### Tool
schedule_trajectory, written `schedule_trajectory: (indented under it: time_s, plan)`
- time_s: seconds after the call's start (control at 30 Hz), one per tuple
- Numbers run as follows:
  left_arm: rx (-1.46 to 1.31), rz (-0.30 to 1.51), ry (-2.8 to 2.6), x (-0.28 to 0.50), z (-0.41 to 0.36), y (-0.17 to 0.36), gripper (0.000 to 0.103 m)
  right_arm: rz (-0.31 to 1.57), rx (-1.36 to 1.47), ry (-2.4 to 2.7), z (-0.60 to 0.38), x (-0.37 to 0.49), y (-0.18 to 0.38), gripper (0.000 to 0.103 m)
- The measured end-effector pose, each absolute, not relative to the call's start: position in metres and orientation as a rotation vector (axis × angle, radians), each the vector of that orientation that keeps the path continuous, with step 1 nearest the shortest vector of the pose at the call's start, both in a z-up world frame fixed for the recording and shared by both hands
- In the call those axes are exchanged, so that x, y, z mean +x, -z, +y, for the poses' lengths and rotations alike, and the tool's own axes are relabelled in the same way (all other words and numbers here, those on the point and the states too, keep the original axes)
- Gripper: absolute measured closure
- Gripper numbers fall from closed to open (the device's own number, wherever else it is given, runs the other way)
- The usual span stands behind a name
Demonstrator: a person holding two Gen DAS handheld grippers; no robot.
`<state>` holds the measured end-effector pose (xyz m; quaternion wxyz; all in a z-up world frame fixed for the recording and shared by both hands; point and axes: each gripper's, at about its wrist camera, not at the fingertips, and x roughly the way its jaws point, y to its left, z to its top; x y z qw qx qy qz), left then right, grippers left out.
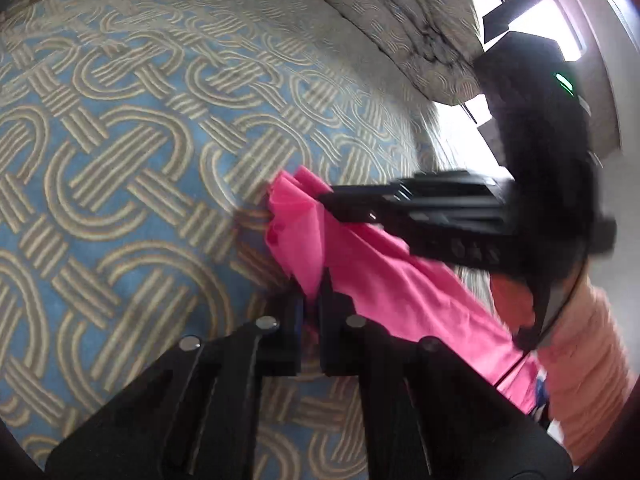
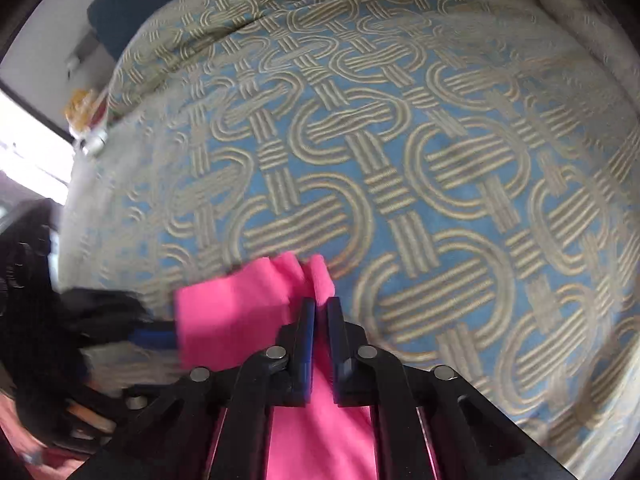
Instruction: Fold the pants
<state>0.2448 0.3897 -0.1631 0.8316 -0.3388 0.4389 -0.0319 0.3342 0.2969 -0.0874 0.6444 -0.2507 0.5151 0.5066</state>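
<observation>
Both the left gripper (image 1: pixel 310 300) and right gripper (image 2: pixel 321 308) pinch the pink pants (image 1: pixel 384 280) above the patterned bedspread (image 1: pixel 140 160). Motion blur smears the fabric's edges, and its far end is cut off.

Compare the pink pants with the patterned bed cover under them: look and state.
The bright pink fabric pants are one plain colour; the blue bed cover with tan interlaced loops is patterned.
The pants are bunched and gripped by both the left gripper and the right gripper, jaws closed on them; the cover lies spread out, ungripped.
Both are soft cloth.
</observation>
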Motion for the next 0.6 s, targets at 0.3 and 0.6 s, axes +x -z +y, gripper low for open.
schedule_trajectory:
  time_s: [0.3, 0.6]
  plan:
    - [-0.474, 0.799, 0.0, 0.225, 0.373, 0.101, 0.096, 1.106, -0.399, -1.205, 0.288, 0.346, 0.051, 0.099]
    - [-0.478, 0.94, -0.156, 0.228, 0.394, 0.143, 0.091, 1.183, -0.406, -1.087, 0.295, 0.357, 0.067, 0.093]
